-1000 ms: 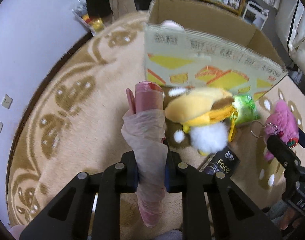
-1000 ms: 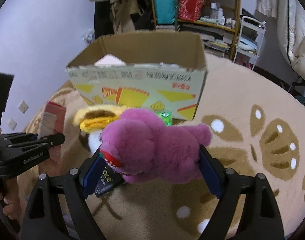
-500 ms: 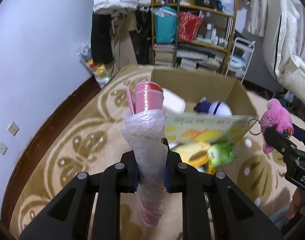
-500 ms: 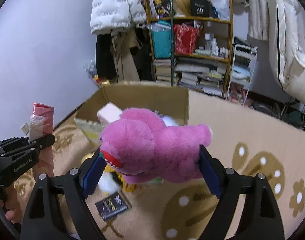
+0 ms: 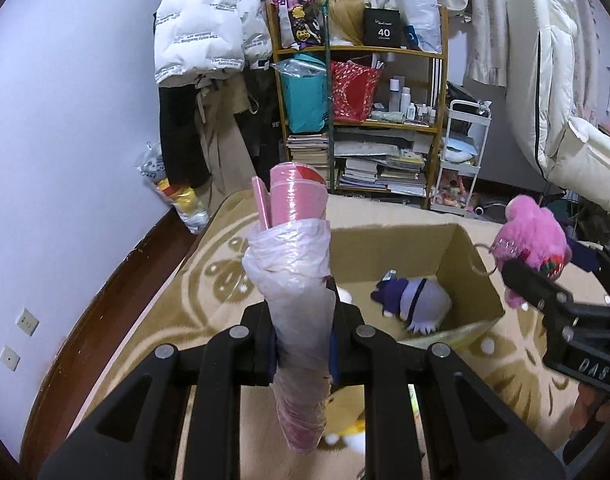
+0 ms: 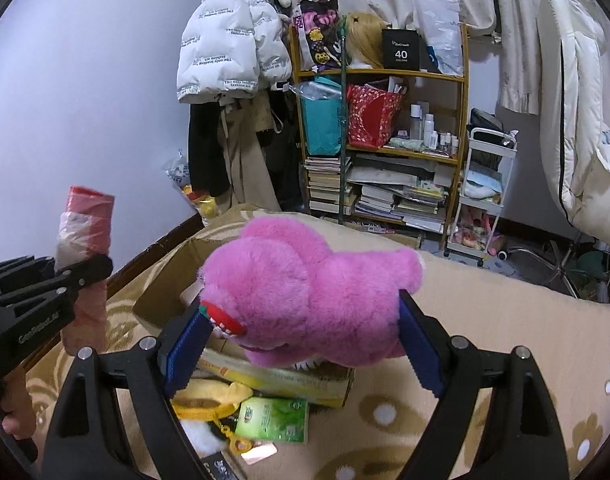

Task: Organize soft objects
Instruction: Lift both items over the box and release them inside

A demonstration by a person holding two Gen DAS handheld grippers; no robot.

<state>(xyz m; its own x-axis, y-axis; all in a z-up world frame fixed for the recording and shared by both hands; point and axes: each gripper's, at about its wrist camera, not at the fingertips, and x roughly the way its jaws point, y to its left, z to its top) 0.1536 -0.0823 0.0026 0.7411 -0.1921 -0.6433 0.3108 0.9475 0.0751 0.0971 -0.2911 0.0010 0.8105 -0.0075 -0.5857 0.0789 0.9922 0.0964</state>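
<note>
3 plush toys point(image 6: 313, 292), perhaps; 1 box point(image 5: 473, 276).

Open cardboard box point(image 5: 461, 264) holds only a purple plush point(image 5: 415, 300).

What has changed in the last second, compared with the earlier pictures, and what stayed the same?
Both grippers rose from floor level to above the cardboard box, so its inside, with a purple toy, now shows. Nothing was taken or released: the left gripper still clamps the pink roll, the right gripper still holds the pink plush. The box has not moved.
</note>
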